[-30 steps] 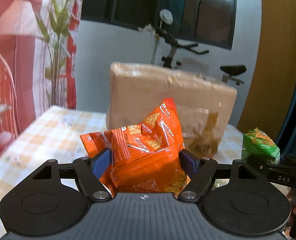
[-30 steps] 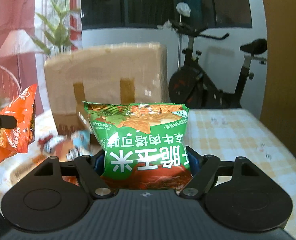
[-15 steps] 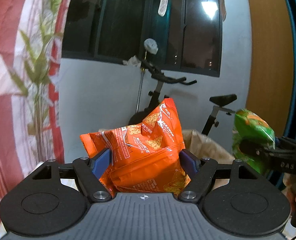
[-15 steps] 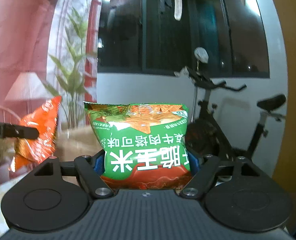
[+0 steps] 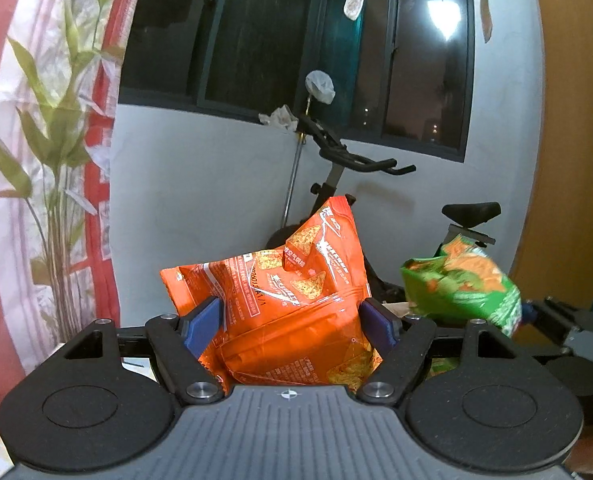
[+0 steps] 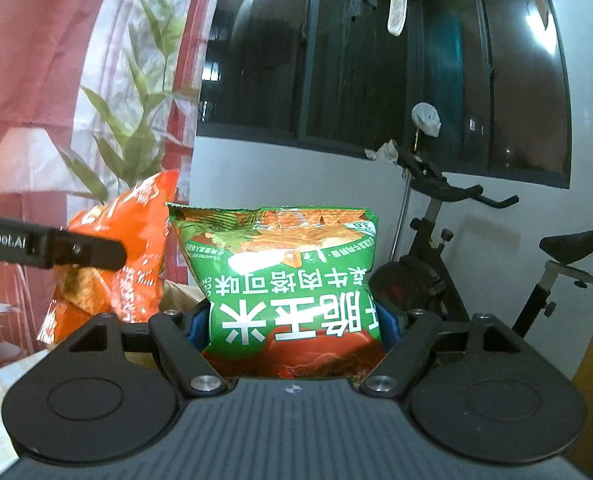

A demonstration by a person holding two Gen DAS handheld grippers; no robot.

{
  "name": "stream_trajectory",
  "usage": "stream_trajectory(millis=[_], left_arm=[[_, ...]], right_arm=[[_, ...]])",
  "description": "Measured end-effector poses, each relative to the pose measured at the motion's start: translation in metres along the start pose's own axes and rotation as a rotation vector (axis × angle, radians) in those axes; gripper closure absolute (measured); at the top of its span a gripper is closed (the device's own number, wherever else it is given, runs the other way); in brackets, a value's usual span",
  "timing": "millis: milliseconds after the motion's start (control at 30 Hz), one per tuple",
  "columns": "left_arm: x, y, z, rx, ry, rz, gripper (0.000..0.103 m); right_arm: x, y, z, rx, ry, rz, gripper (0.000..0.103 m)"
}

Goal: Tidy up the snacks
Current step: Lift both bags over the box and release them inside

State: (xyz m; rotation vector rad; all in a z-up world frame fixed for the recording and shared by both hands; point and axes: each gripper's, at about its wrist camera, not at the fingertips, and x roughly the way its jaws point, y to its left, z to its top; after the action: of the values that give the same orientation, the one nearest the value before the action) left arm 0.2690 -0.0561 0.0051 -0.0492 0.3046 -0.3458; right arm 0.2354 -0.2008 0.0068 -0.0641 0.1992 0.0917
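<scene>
On the left, the left gripper [image 5: 292, 320] pinches the orange snack bag [image 5: 284, 304] aloft, and just to its right the right gripper [image 6: 292, 324] clamps the green snack bag [image 6: 284, 276]; both puffy, slick packs could slip free or bump together.

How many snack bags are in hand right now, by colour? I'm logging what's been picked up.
Orange crinkly foil chip bag, clamped in the left gripper: 1
Green crinkly foil corn-chip bag, clamped in the right gripper: 1
Total: 2
</scene>
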Motion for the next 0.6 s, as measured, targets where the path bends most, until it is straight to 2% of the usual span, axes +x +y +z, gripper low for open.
stream_trajectory(millis=[167,367,433,600], left_arm=[[0.024,0.01,0.003,-0.033,0.037,-0.027,0.024],[0.055,0.018,0.007,-0.042,0.076,-0.078,0.021],[0.059,0.019,0.007,-0.035,0.07,-0.074,0.017],[0.056,0.028,0.003,-0.038,0.068,-0.038,0.017]], right_arm=[[0.021,-0.002,-0.005,0.042,0.044,-0.012,0.025],[0.02,-0.004,-0.005,0.01,0.028,-0.034,0.025],[0.019,-0.006,-0.005,0.013,0.029,-0.036,0.025],[0.024,-0.005,-0.006,0.026,0.061,-0.021,0.025]])
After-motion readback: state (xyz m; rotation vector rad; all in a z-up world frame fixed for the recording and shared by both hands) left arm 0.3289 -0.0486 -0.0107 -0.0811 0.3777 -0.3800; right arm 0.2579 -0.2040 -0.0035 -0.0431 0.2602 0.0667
